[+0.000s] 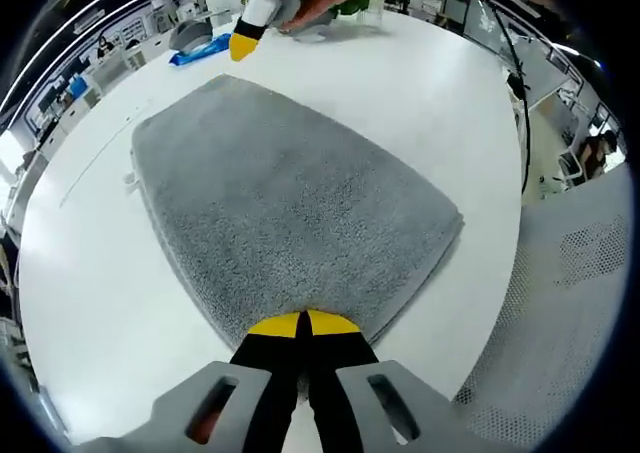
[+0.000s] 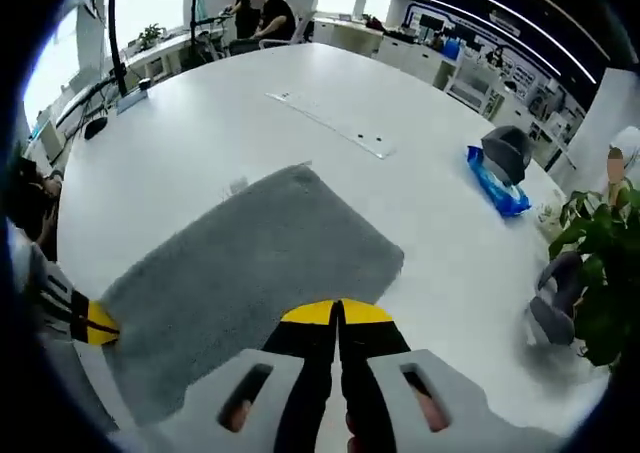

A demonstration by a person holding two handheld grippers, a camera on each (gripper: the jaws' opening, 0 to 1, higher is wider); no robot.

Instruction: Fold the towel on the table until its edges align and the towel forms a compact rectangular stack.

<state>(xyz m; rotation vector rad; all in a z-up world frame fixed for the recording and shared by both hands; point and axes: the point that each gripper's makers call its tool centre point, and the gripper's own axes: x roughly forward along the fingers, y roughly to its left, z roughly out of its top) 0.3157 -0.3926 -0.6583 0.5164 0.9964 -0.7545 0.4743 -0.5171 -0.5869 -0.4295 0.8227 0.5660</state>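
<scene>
Grey towel [image 1: 290, 203], white table [image 1: 80, 273], office room

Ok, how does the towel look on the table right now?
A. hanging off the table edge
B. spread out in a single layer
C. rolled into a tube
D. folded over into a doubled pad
D: in the left gripper view the grey towel shows two stacked layers along its near-right edge, lying flat on the white table.

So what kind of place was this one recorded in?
Probably an open-plan office or lab: a big round white table holding the grey folded towel, rows of desks with equipment behind, and a seated person in dark clothes.
</scene>
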